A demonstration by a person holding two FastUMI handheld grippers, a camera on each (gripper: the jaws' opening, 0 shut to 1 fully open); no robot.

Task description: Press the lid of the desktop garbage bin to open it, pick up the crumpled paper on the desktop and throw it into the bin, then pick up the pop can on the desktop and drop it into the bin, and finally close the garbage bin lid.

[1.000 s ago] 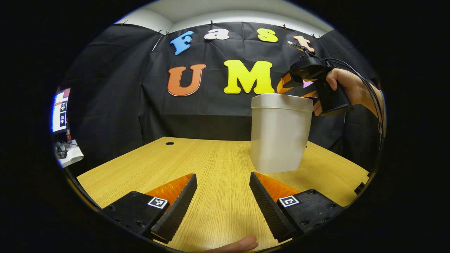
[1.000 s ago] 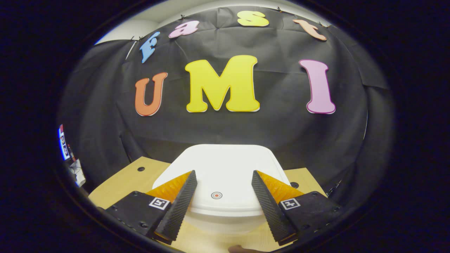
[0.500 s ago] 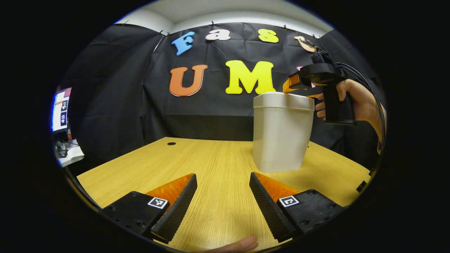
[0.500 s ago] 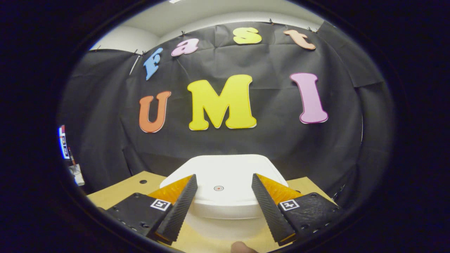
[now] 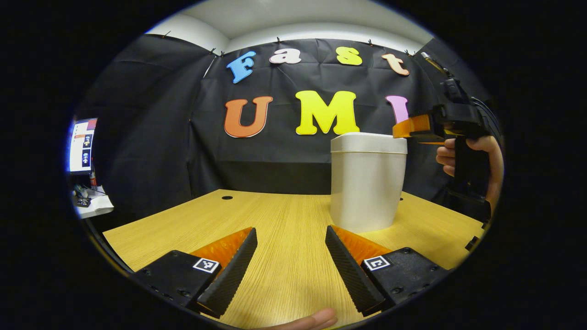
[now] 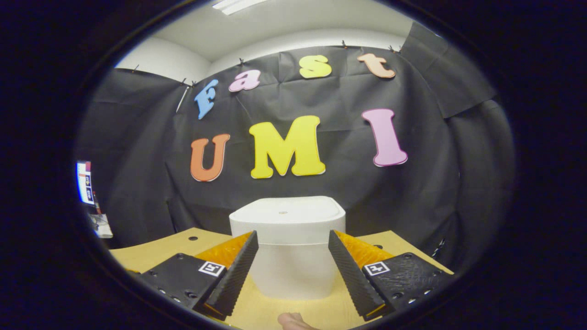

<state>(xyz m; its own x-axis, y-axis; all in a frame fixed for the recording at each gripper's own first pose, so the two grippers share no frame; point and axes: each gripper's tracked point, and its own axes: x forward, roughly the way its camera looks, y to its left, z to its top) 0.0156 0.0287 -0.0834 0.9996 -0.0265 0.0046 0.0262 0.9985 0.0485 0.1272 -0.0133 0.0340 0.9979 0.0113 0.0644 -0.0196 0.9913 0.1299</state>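
Bin (image 5: pixel 368 183), white, lid (image 6: pixel 288 211) down and flush: stands upright toward the far right of my wooden desk (image 5: pixel 257 220), close to the black cloth wall behind it.

Left gripper view: my left gripper (image 5: pixel 290 261) hangs low over bare desktop, fingers spread wide with nothing between them; the bin sits ahead and to the right of its right finger. This view also gives me the right gripper (image 5: pixel 412 128) from the side, held by a hand (image 5: pixel 463 156), level with the bin's lid and just off its right edge, not touching as far as I can tell.

Right gripper view: my right gripper (image 6: pixel 292 261) faces the bin head-on, fingers wide apart and holding nothing, the bin's body framed between them but farther off. A small mark shows at the lid's centre.

Edges and room: the desk's left half lies open; a round hole (image 5: pixel 226 197) sits near the far edge. A monitor (image 5: pixel 81 145) stands off the desk's left side.
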